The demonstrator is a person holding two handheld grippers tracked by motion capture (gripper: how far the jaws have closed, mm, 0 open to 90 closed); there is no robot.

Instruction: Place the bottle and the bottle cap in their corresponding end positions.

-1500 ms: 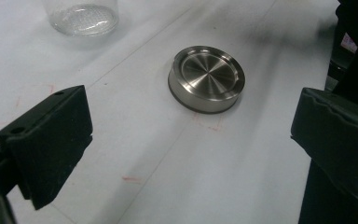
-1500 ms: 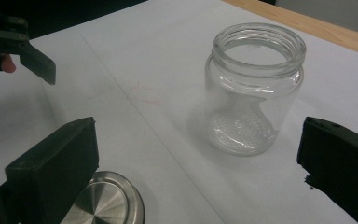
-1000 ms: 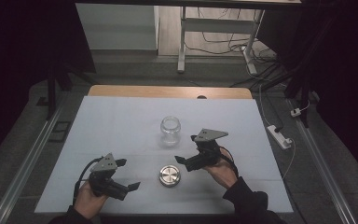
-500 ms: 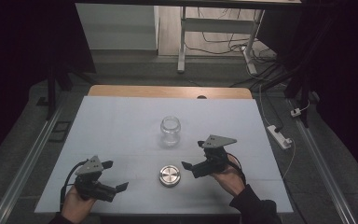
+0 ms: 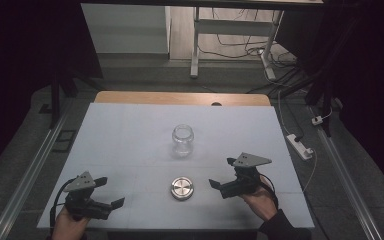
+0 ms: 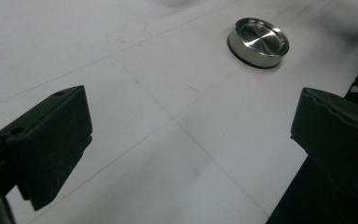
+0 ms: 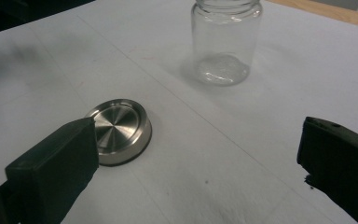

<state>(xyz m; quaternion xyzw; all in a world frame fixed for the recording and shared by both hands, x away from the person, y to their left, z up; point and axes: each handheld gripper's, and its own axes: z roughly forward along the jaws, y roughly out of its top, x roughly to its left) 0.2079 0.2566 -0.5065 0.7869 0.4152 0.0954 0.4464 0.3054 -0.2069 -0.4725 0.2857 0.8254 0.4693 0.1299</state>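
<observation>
So the table (image 5: 130,130) has a white top with faint grid lines and a wood strip along the far edge. Dark room all round, grey floor, cables and a white frame leg at the top of the high view, a power strip (image 5: 300,146) at centre right.

The lid (image 5: 181,188) sits flat, low in the middle of the frame, with the jar (image 5: 183,140) upright above it, well apart. Left gripper (image 5: 107,192) is at lower left, right gripper (image 5: 219,173) just right of the lid. Both are spread wide, holding nothing.

The right gripper view gets the lid (image 7: 119,130) beside its left jaw plus the jar (image 7: 223,39). The left gripper view shows the lid (image 6: 258,42) at upper right and red marks on the table.
</observation>
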